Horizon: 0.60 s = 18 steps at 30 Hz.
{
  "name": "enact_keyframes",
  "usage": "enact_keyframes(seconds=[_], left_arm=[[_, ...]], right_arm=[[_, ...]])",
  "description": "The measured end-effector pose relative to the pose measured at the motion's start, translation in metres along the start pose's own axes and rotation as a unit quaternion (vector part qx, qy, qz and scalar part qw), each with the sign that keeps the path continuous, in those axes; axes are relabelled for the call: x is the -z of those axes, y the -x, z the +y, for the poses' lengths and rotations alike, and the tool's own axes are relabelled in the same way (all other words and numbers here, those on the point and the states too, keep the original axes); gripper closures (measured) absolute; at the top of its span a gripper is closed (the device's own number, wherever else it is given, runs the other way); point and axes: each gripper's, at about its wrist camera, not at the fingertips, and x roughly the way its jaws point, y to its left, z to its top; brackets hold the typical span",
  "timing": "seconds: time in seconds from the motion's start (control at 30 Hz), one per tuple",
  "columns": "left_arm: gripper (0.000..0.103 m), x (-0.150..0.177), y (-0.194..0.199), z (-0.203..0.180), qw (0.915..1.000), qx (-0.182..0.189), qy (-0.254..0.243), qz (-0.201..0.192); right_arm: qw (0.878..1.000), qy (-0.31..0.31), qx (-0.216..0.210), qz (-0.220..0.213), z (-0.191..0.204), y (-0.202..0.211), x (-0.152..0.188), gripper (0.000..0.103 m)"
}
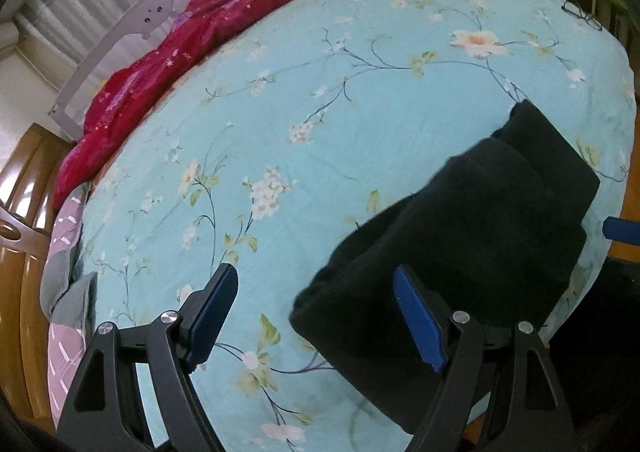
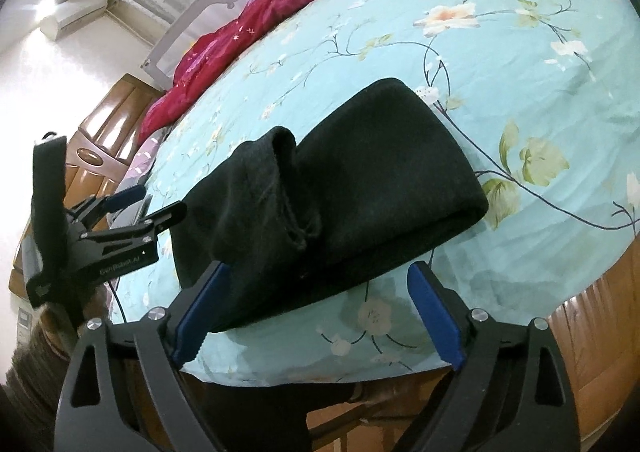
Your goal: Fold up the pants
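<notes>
Both hand-held grippers hover over a bed with jaws spread wide and nothing between them: the left gripper [image 1: 316, 316] tilts down over the bare floral sheet [image 1: 320, 92], its right finger just in front of the pants, while the right gripper [image 2: 318, 312] points down at the near edge of the bundle. Black pants [image 2: 340, 188] lie folded into a thick, compact stack near the bed's near edge, a rounded fold at the far right end and a loose cuff-like opening toward the left. A crumpled red quilt [image 1: 160, 64] runs along the far left side of the bed
</notes>
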Motion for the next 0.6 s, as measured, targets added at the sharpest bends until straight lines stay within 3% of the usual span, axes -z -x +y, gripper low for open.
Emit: enact_keyframes(seconds=[0.17, 0.3, 0.5, 0.6], left_arm=[[0.023, -0.018, -0.001, 0.024, 0.9991, 0.041, 0.002, 0.006], [0.023, -0.032, 0.006, 0.016, 0.9967, 0.069, -0.041, -0.010], [0.022, -0.055, -0.001, -0.012, 0.9802, 0.172, -0.098, 0.003], [0.022, -0.064, -0.008, -0.019, 0.9768, 0.177, -0.120, 0.012]], right_arm=[[1.000, 0.014, -0.008, -0.005, 0.005, -0.001, 0.003, 0.012], [0.999, 0.040, -0.022, -0.011, 0.012, -0.004, 0.002, 0.012], [0.997, 0.059, -0.052, -0.023, 0.020, -0.012, -0.002, 0.012], [0.995, 0.075, -0.060, -0.019, 0.025, -0.019, -0.002, 0.012]])
